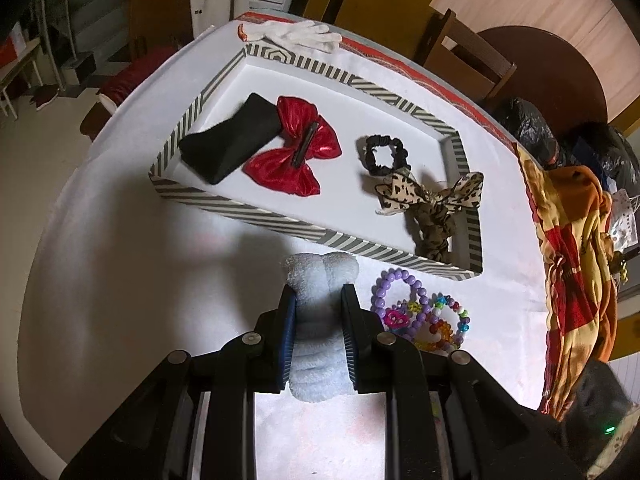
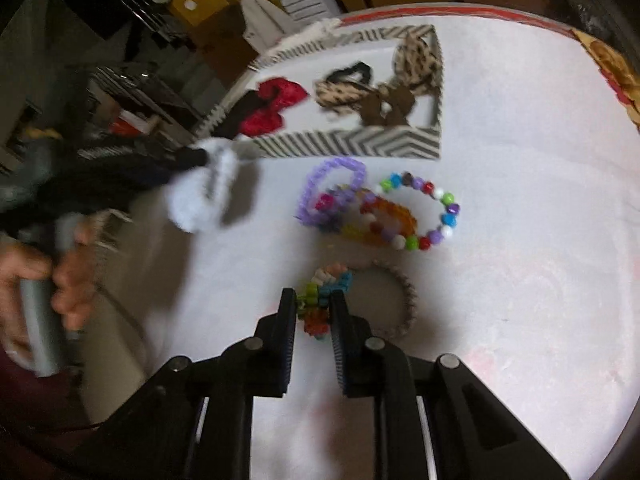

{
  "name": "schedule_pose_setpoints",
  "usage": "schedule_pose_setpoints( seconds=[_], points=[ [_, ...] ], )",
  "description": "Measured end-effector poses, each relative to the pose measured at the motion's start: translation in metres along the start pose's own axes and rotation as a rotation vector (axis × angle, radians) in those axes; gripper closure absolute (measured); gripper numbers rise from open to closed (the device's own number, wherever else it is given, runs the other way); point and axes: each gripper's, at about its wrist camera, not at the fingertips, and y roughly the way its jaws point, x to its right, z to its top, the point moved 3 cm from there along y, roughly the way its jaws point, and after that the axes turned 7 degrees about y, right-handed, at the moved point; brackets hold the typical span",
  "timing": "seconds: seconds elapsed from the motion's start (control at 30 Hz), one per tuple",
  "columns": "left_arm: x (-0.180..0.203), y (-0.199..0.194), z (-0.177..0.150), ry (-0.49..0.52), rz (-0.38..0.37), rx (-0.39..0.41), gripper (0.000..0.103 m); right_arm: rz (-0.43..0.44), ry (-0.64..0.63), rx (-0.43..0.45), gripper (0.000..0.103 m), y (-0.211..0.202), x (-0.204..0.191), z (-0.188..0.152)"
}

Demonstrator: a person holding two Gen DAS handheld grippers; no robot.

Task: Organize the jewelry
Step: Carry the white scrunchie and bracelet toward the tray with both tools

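Note:
My left gripper (image 1: 319, 300) is shut on a fluffy pale blue scrunchie (image 1: 320, 320), held above the white table just in front of the striped tray (image 1: 280, 228). The tray holds a black pouch (image 1: 230, 142), a red bow (image 1: 298, 148), a black scrunchie (image 1: 384, 152) and leopard-print bows (image 1: 432, 200). Beaded bracelets (image 1: 420, 312) lie right of the left gripper. My right gripper (image 2: 314, 304) is shut on a multicoloured bead bracelet (image 2: 324, 296) low over the table. The left gripper with the blue scrunchie (image 2: 200, 196) shows blurred at left in the right wrist view.
A purple bracelet (image 2: 332, 188) and a multicoloured bead ring (image 2: 424, 212) lie between my right gripper and the tray (image 2: 352, 144). A white glove (image 1: 296, 34) lies behind the tray. An orange patterned cloth (image 1: 572, 264) hangs at the table's right edge. Chairs stand beyond.

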Motion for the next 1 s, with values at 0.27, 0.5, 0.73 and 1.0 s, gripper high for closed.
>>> schedule_pose_setpoints(
  seconds=[0.27,0.5,0.73,1.0],
  points=[
    [0.009,-0.007,0.002,0.018,-0.008,0.015,0.070,0.084,0.015,0.092,0.086,-0.037,-0.012,0.020],
    [0.020,-0.013,0.015,0.059,0.003,0.038,0.070,0.084,-0.018,0.161,0.086,-0.051,-0.025,0.051],
    [0.030,-0.014,0.041,0.125,0.036,0.074,0.070,0.045,-0.039,0.209,0.086,-0.047,-0.030,0.096],
    [0.030,-0.001,0.082,0.176,0.081,0.090,0.070,-0.005,-0.026,0.234,0.086,-0.030,-0.024,0.152]
  ],
)
